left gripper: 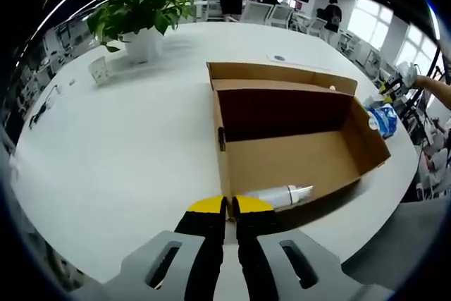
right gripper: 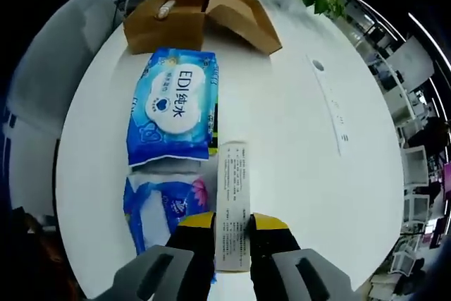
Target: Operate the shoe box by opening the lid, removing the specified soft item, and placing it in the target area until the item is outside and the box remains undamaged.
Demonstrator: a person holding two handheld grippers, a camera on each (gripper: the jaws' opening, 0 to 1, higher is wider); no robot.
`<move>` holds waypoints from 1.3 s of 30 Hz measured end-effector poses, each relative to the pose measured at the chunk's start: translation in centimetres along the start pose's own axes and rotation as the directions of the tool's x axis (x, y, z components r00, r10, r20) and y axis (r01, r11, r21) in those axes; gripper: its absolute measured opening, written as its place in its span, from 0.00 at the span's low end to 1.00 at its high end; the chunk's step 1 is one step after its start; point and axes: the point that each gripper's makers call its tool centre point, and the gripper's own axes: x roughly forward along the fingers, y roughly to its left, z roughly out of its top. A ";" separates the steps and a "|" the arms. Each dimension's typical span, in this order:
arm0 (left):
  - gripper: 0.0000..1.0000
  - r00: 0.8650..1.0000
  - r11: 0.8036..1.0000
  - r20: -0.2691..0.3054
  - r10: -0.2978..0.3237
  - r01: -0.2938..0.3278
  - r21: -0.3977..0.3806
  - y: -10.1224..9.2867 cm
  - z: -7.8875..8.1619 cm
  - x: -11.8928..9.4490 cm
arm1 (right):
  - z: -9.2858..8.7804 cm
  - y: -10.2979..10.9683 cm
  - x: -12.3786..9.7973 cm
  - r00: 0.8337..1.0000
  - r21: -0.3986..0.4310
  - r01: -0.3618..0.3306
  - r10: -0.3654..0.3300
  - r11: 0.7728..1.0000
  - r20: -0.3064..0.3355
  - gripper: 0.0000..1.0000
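Right gripper [right gripper: 232, 234] pinches slim white carton [right gripper: 233, 202] low over counter [right gripper: 296, 139]; set it flat just ahead, right of wipes pack [right gripper: 173, 107]. Left gripper [left gripper: 230, 209] is pressed together on shoe box [left gripper: 296, 153] near wall; bottle [left gripper: 282, 194] inside just beyond. Hold box steady.

The left gripper [left gripper: 230, 209] has its jaws pressed together; the right gripper [right gripper: 232, 225] apparently clamps something flat.
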 end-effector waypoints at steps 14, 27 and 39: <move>0.02 1.000 1.000 -0.009 0.002 -0.002 0.004 0.0 0.0 0.0 | -1.9 -0.1 0.6 0.999 -0.037 -0.016 0.015 0.999 -0.045 0.14; 0.02 1.000 1.000 -0.010 0.004 -0.003 0.018 0.0 -0.1 -0.1 | -1.8 0.1 0.5 0.999 -0.046 -0.025 0.022 0.999 -0.045 0.15; 0.03 1.000 0.999 -0.007 -0.001 0.001 0.044 -0.1 0.0 -0.1 | -2.0 -0.9 0.5 0.998 -0.051 0.018 -0.021 0.999 -0.059 0.16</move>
